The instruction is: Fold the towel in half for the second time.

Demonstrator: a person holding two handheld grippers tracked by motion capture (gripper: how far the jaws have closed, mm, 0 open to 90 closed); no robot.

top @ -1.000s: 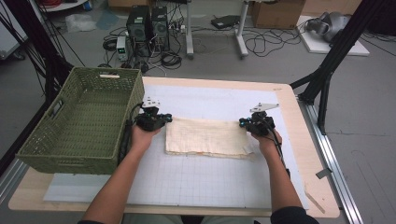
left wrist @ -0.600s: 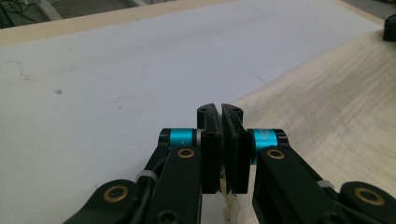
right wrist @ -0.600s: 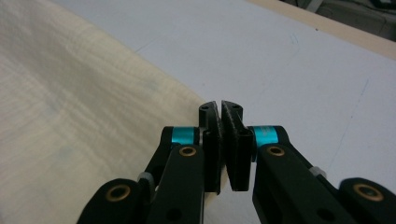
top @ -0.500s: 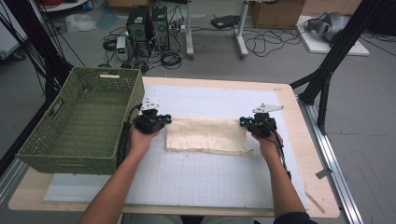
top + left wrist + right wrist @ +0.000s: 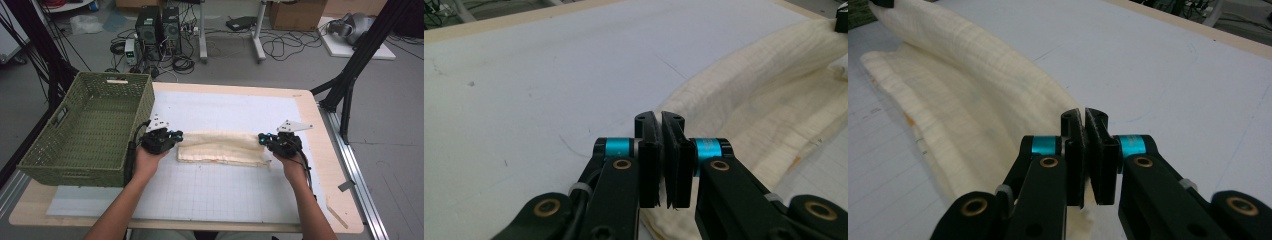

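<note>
A: Cream cloth (image 5: 220, 148) lies folded at the middle of the white mat (image 5: 225, 195), its far edge lifted into a roll. The green wicker basket (image 5: 85, 130) sits at nine o'clock from it.

B: And the grippers?

A: The left gripper (image 5: 176, 140) pinches the cloth's nine o'clock end, jaws clamped tight on the fabric. The right gripper (image 5: 262, 140) does likewise at the three o'clock end.

B: Is the cloth taut?

A: It sags slightly between them.
</note>
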